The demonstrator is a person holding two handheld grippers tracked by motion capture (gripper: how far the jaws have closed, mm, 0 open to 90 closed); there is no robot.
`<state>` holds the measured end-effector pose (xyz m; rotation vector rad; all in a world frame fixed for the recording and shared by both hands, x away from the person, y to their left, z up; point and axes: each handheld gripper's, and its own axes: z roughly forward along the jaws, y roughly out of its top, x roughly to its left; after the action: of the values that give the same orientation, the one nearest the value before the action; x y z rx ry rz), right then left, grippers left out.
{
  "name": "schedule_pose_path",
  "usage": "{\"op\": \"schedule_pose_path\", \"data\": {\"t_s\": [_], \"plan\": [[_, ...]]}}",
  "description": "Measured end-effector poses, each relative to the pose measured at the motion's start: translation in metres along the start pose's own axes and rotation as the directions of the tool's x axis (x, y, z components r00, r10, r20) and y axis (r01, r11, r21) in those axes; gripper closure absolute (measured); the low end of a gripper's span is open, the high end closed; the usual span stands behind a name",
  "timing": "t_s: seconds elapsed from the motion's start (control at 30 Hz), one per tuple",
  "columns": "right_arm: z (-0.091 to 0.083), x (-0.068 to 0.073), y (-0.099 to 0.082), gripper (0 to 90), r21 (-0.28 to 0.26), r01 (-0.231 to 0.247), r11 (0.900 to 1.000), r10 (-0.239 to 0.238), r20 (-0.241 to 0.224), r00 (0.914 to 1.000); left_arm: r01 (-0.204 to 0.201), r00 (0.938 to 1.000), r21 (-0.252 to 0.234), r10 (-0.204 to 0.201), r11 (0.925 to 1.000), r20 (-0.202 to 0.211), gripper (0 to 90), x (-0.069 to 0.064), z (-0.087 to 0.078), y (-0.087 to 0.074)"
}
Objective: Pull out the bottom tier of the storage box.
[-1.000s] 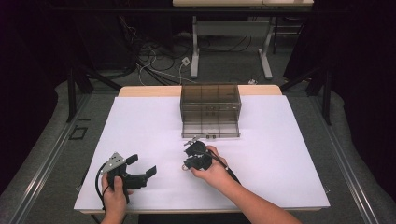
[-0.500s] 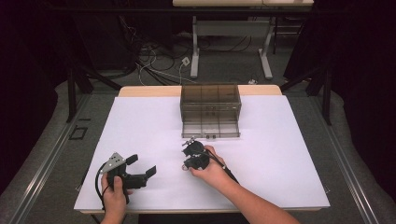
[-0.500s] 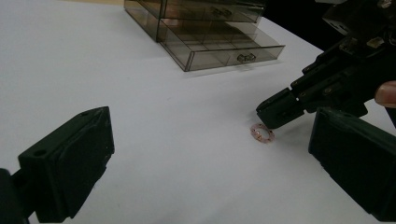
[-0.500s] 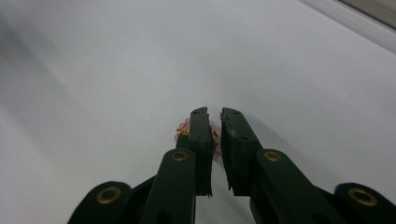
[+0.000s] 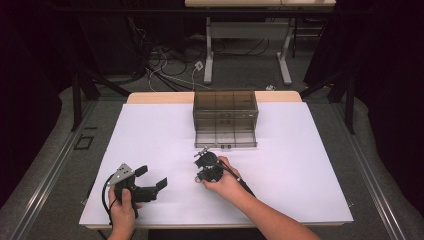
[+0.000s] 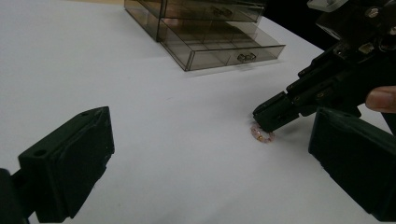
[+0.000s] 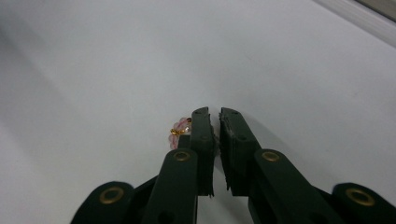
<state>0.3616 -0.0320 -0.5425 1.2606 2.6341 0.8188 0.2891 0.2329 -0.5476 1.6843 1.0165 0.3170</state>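
The right gripper [image 7: 214,114] is edging slightly toward six o'clock on the table [image 5: 150,145], its jaws nearly shut, pinching a pink bead ring [image 6: 261,134] lying at six o'clock from the open drawer box [image 5: 225,117]. The lift looks imminent, while the left gripper [image 5: 150,176] is waiting wide open, holding nothing.

You are working in a lab or recording studio set up for data capture, not a home. Your surface [image 5: 150,150] is a plain white sheet on a wooden top, standing on grey carpet [image 5: 45,165]. Black curtains [image 5: 390,75] close off the space at 3 and 9 o'clock. At 12 o'clock, loose cables [image 5: 165,65] trail across the floor beside a white power strip [image 5: 198,65] and the metal legs of a second desk [image 5: 247,50]. Black stand legs [image 5: 80,85] rise at 10 o'clock, and a metal floor rail [image 5: 40,200] runs at 8 o'clock.
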Motion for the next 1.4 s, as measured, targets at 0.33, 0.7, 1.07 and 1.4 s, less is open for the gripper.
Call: {"op": "schedule_pose_path", "data": {"t_s": [0.33, 0.7, 1.07, 1.4], "plan": [[0.0002, 0.0005, -0.0003, 86.6, 0.001, 0.006, 1.0000, -0.006, 0.014, 0.9999, 0.003, 1.0000, 0.000, -0.003, 1.0000, 0.000, 0.4, -0.0002, 0.0006, -0.0002], [-0.0001, 0.0014, -0.0004, 86.8, 0.002, 0.005, 1.0000, -0.005, 0.016, 0.9999, 0.002, 1.0000, 0.002, -0.002, 1.0000, -0.001, 0.4, 0.0001, 0.0004, -0.0002], [-0.0021, 0.0009, 0.0001, 86.9, -0.011, -0.005, 0.9999, 0.005, -0.007, 1.0000, 0.001, 1.0000, 0.007, -0.001, 1.0000, 0.000, 0.4, 0.0004, 0.0001, -0.0002], [-0.0083, 0.0001, 0.0006, 86.9, -0.030, -0.009, 0.9995, 0.008, -0.020, 0.9998, 0.003, 1.0000, 0.008, -0.003, 1.0000, -0.002, 0.4, 0.0008, -0.0004, -0.0003]]}}
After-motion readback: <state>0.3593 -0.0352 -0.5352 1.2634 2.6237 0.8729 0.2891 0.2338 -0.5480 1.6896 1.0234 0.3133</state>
